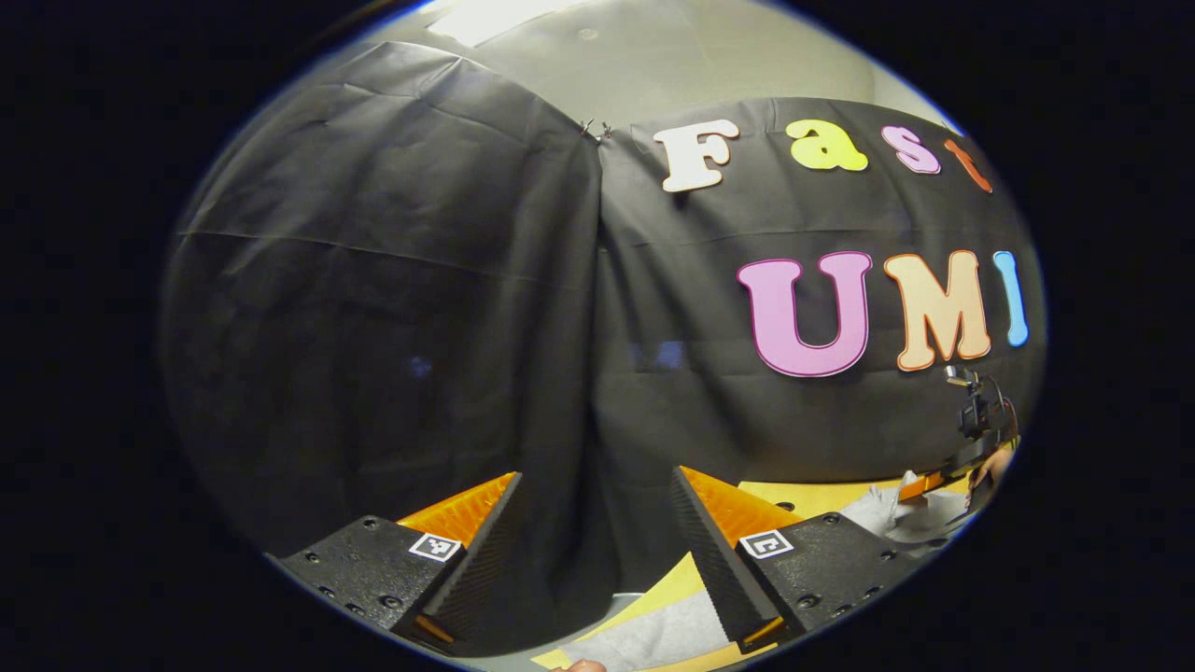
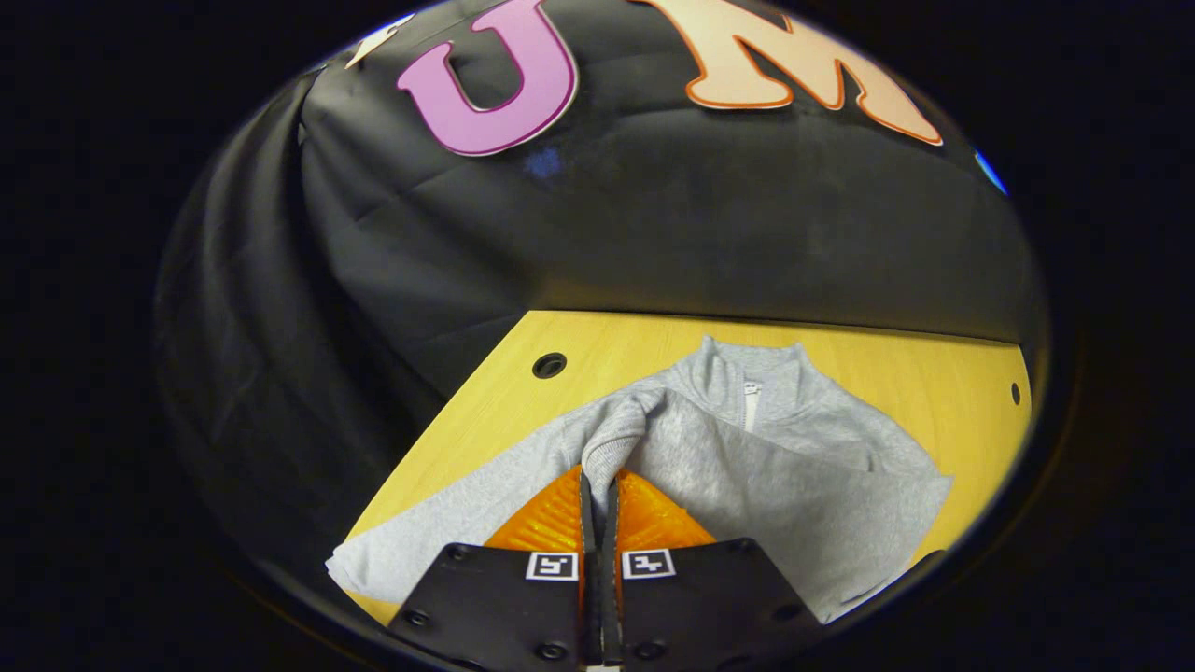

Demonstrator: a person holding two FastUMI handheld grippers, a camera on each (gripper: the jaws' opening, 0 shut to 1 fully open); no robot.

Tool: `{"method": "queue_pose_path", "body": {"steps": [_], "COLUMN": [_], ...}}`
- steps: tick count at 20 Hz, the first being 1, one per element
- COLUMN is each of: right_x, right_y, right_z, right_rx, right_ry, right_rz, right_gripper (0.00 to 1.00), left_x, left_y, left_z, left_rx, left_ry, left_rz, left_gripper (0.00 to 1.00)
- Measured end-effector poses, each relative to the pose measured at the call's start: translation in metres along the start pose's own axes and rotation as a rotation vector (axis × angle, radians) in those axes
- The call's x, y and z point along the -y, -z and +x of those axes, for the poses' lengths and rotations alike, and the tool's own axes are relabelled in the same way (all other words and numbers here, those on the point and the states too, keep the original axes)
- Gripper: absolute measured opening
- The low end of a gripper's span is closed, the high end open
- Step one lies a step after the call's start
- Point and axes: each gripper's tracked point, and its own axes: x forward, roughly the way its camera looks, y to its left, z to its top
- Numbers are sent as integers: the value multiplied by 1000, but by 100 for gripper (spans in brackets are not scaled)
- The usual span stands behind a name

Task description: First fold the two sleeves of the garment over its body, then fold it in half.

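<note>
My right gripper (image 2: 598,485) was clamped tight on the cuff of a sleeve (image 2: 611,439), lifted over the grey garment (image 2: 747,467) lying on the yellow table (image 2: 597,350). My left gripper (image 1: 597,523) was spread wide, holding nothing, raised above the table edge.

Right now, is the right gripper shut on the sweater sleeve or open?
Shut on it: the right gripper has its fingers pressed together with the cuff of the grey sweater pinched between them and lifted.

A recording booth rather than a lived-in room: black cloth (image 1: 392,308) hangs as the walls, pinned at a seam, around a bare wooden table (image 2: 616,350) with drilled holes, under a plain pale ceiling (image 1: 653,65)
</note>
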Motion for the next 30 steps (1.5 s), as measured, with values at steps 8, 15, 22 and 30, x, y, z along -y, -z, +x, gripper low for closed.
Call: {"method": "queue_pose_path", "body": {"steps": [8, 15, 22, 30], "right_x": [-22, -36, -25, 22], "right_y": [46, 18, -19, -39], "right_z": [53, 28, -35, -96], "right_rx": [-118, 15, 196, 311], "right_ry": [34, 20, 3, 101], "right_rz": [-78, -104, -46, -100], "right_gripper": [8, 95, 98, 98], "left_x": [-34, -39, -24, -7], "left_y": [30, 60, 149, 275], "left_z": [-6, 2, 0, -4], "left_rx": [-61, -124, -311, -589], "left_ry": [-41, -19, 51, 57], "left_rz": [5, -7, -31, -79], "left_gripper": [92, 94, 93, 93]}}
